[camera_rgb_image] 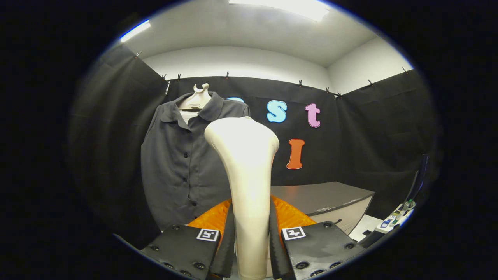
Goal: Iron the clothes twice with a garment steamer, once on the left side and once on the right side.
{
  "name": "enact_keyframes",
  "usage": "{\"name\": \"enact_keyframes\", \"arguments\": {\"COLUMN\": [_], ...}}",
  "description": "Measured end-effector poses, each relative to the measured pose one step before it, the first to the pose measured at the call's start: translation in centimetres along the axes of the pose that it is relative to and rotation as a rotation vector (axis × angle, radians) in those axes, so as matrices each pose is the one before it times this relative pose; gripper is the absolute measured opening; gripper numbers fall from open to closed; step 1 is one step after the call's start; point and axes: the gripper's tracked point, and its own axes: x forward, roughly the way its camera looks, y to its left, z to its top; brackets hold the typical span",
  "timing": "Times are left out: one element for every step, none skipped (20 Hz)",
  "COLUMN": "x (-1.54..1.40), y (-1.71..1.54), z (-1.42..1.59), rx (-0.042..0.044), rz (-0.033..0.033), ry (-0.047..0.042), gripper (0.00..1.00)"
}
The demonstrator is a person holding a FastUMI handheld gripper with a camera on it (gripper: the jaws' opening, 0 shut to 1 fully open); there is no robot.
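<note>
A cream garment steamer point(249, 182) stands upright between my fingers, its wide head raised above them. My gripper point(251, 243) is shut on the steamer's handle, both fingers pressing its sides. Beyond the steamer and to its left hangs a dark grey buttoned sleeveless shirt point(183, 171) on a pale mannequin hanger point(197, 99). The steamer head sits in front of the shirt's right edge, apart from the cloth.
A grey cabinet point(330, 200) stands beyond the fingers to the right, against the black cloth wall. Farther right, a white surface point(393, 223) holds small items, and a dark upright panel point(418, 179) rises beside it.
</note>
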Motion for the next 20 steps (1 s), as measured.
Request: {"name": "enact_keyframes", "arguments": {"x": [-0.12,-0.035,0.036,0.128,0.126,0.19,0.069,0.17,-0.099,0.086,0.129,-0.05,-0.064,0.02,0.04,0.072,0.018,0.037,0.044,-0.022], "y": [-0.352,-0.212,-0.043,-0.022,0.074,-0.099,0.009,0.202,0.159,0.13,0.153,0.083,0.184,0.173,0.069,0.118,0.076,0.181,0.222,0.32], "z": [0.114,0.138,0.19,0.026,0.075,0.017,-0.085,-0.049,0.016,0.051,-0.005,-0.252,-0.216,-0.177,-0.031,0.041,0.098,0.023,0.01,-0.005], "rx": [0.00177,0.0021,0.00222,-0.00102,-0.00197,-0.00079,-0.00079,0.00044,0.00054,-0.00176,-0.00348,-0.00079,-0.00025,0.00086,0.00336,0.00424,0.00313,0.00245,0.00256,0.00014], "rz": [-0.00404,-0.00235,-0.00221,-0.00112,-0.00223,-0.00445,-0.00037,0.00397,0.00315,0.00145,-0.00106,-0.00022,0.00307,0.005,0.00428,0.00326,0.00455,0.00592,0.00703,0.00813], "ry": [-0.00563,-0.00698,-0.00391,-0.00104,-0.00321,-0.00276,0.00266,0.0016,-0.00291,-0.00496,-0.00334,-0.00001,0.00279,0.00133,-0.00079,-0.00397,-0.00389,-0.00015,-0.00083,0.00066], "gripper": [0.45,0.45,0.45,0.45,0.45,0.45,0.45,0.45,0.45,0.45,0.45,0.45,0.45,0.45,0.45,0.45,0.45,0.45,0.45,0.45]}}
